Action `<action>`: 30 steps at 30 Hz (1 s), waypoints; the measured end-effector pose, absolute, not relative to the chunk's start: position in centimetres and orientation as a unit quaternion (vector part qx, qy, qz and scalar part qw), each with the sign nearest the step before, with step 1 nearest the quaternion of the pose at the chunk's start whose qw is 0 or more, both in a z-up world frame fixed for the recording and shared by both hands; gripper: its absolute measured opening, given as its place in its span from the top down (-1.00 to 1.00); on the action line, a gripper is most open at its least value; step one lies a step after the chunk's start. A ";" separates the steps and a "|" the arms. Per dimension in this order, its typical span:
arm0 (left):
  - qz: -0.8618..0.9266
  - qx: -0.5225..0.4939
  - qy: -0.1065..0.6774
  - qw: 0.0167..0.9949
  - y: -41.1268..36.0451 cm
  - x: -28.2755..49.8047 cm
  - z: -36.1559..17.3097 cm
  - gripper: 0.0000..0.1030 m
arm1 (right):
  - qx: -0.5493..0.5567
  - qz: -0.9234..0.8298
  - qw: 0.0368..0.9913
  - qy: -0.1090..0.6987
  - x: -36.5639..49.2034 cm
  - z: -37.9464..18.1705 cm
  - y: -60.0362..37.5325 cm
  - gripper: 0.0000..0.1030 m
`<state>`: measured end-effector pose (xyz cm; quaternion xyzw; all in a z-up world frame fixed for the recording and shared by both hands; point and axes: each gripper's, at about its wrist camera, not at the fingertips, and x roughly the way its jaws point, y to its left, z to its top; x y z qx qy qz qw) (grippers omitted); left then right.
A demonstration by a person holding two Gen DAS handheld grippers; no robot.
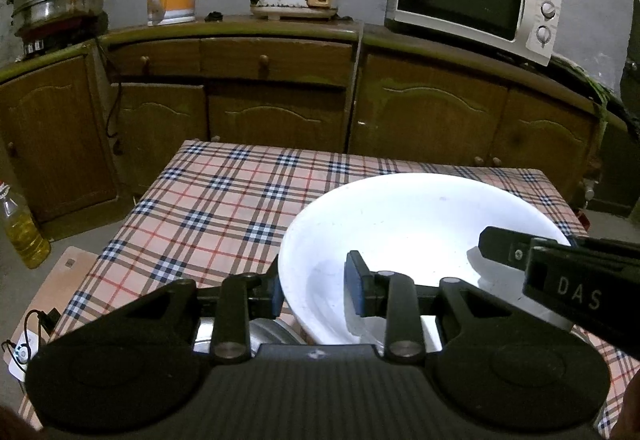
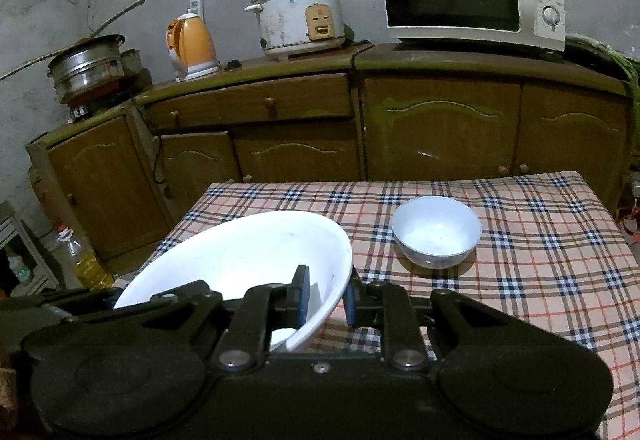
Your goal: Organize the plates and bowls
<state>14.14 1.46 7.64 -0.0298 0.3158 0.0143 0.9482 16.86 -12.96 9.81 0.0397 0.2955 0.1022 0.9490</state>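
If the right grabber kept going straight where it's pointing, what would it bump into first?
The right gripper is shut on the big white bowl's rim. Straight on, probably bare checked tablecloth; the small bowl sits slightly right, though depth is unclear.

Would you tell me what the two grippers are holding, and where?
Both hold the big white bowl by its rim: the left gripper on one side, the right gripper on the opposite side.

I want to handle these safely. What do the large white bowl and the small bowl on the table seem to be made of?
Large white bowl: probably glazed ceramic or melamine, with a smooth, glossy, opaque white surface and a thin rim; the look cannot decide which. Small bowl: likely glazed ceramic, pale bluish-white with a soft sheen and a thicker wall. Tablecloth under them: checked woven fabric, matte.
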 end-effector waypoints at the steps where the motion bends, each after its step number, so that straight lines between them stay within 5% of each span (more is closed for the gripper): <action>1: 0.014 -0.030 0.316 0.948 1.4 14.1 7.7 0.38 | 0.040 0.102 0.949 0.296 16.8 9.8 -13.0 0.55; 30: -0.004 -0.035 0.324 0.945 0.1 12.6 6.5 0.37 | 0.049 0.084 0.949 0.298 14.3 8.9 -14.5 0.55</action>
